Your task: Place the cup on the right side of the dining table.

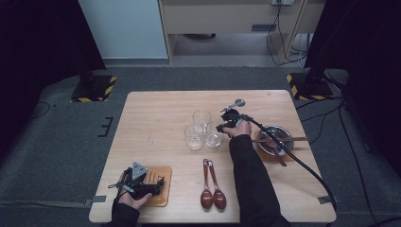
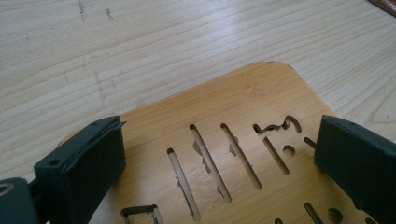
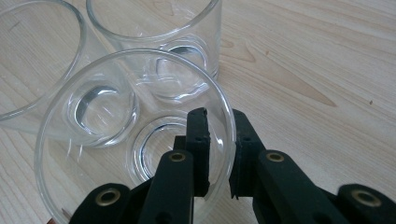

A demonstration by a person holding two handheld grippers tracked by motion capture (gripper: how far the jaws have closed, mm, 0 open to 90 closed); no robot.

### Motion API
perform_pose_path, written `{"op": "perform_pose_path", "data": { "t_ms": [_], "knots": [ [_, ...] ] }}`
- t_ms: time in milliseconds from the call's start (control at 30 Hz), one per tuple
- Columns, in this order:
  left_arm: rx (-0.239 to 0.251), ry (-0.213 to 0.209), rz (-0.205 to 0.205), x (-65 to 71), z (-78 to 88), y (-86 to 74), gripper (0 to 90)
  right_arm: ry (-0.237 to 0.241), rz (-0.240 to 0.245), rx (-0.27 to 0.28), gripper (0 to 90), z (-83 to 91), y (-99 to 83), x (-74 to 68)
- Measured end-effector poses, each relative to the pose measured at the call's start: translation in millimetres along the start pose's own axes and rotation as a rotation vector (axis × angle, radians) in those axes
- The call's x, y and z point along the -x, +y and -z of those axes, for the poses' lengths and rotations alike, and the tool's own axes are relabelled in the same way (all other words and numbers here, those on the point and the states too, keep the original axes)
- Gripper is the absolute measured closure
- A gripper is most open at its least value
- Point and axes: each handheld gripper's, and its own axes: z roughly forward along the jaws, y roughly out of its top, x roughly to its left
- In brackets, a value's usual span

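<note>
Three clear glasses stand clustered in the middle of the table: a far one (image 1: pixel 201 120), a left one (image 1: pixel 194 138) and a right one (image 1: pixel 214 139). My right gripper (image 1: pixel 225 126) (image 3: pixel 220 140) is shut on the right glass (image 3: pixel 60 140), one jaw inside its rim and the other outside against the wall. That glass rests on the table next to the other two (image 3: pixel 32 56) (image 3: pixel 159 23). My left gripper (image 1: pixel 158 182) (image 2: pixel 219 154) stands open just above a slotted wooden board (image 1: pixel 161 191) (image 2: pixel 224 102) at the near left, with nothing between its jaws.
Two dark wooden spoons (image 1: pixel 212 191) lie near the front edge. At the right a metal bowl (image 1: pixel 275 138) sits on a wooden coaster with chopsticks across it. A metal spoon (image 1: pixel 235 104) lies beyond my right hand.
</note>
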Motion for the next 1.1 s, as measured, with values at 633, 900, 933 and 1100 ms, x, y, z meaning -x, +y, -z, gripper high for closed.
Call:
{"op": "perform_pose_path", "data": {
  "t_ms": [633,900,933,1100],
  "knots": [
    [0.000,0.000,0.000,0.0,0.0,0.0,1.0,0.036,-0.041,0.044,83.3,32.1,-8.1,11.4],
    [0.000,0.000,0.000,0.0,0.0,0.0,1.0,0.038,-0.049,0.102,83.3,49.5,-7.5,15.1],
    [0.000,0.000,0.000,0.0,0.0,0.0,1.0,0.037,-0.047,0.112,83.3,51.6,-7.1,16.2],
    [0.000,0.000,0.000,0.0,0.0,0.0,1.0,0.040,-0.065,0.145,83.3,61.2,-4.9,20.5]
  ]
}}
